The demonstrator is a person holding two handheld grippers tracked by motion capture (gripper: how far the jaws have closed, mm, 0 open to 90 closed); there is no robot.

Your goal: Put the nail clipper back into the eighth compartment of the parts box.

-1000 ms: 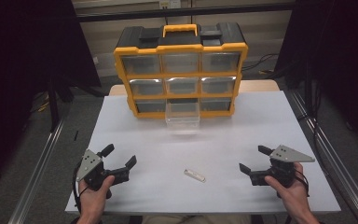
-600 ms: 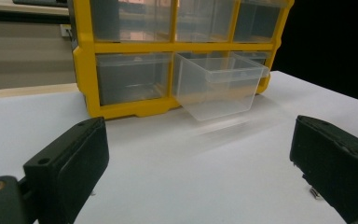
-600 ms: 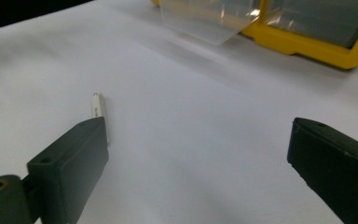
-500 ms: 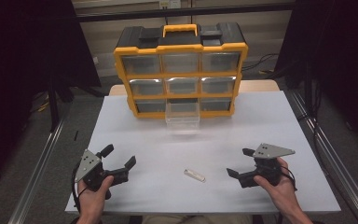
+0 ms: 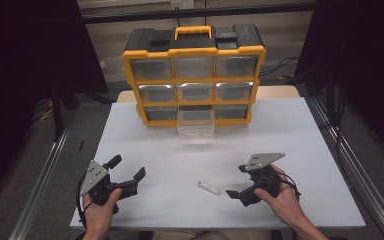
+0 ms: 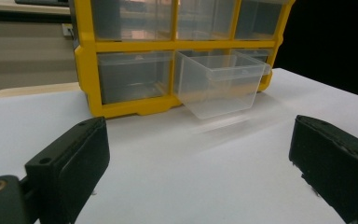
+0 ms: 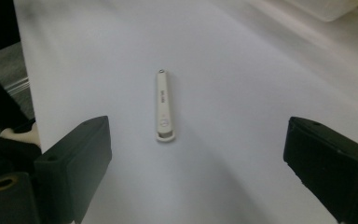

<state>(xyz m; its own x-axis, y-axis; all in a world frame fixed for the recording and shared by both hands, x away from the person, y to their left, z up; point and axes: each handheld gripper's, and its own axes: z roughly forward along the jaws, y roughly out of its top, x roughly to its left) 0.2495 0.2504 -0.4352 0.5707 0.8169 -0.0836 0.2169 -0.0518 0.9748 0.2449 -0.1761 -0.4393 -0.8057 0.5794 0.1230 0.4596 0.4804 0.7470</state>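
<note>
Right tool (image 5: pixel 236 186), jaws spread wide, is lining up on the small flat white plastic stick (image 5: pixel 209 187), which is probably going to skid along the smooth white surface (image 5: pixel 290 135) instead of lifting.

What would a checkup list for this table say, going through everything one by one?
Surface: white table, flat and bare around the work.
Job's things: small white stick lying flat; clear drawer pulled out of the yellow organizer.
Clutter: nothing seen.
Grippers: right tool open, facing the stick, not touching; left tool open, holding nothing.
Cables: black cable at the left hand.
Surroundings: dark room, metal rails beside the table.
</note>
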